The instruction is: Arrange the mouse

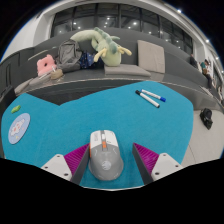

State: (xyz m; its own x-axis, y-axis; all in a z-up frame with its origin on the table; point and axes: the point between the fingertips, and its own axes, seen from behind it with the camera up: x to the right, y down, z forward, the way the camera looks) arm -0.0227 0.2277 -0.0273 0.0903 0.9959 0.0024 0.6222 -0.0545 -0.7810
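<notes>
A blue mat (60,115) covers the desk (150,80). The mouse (104,155) is seen between the spread fingers (104,160), seemingly unpinched; an even squeeze at mid-body is advised. Pens (150,97) lie beyond the mouse.

Across the lower half of the frame you had a counter (60,105) covered by a turquoise mat (110,115), with a round white logo (18,126) at its left side. Two markers (150,97) lay right of centre on that mat. Beyond it, toward the upper middle, a grey surface carried a plush dinosaur (100,44), a pink object (45,65) at upper left and a flat beige item (152,56) at upper right. Along the top of the frame you faced a wall of large windows (115,17) with dark frames. At the far right edge, dark shapes showed, too small to identify.
</notes>
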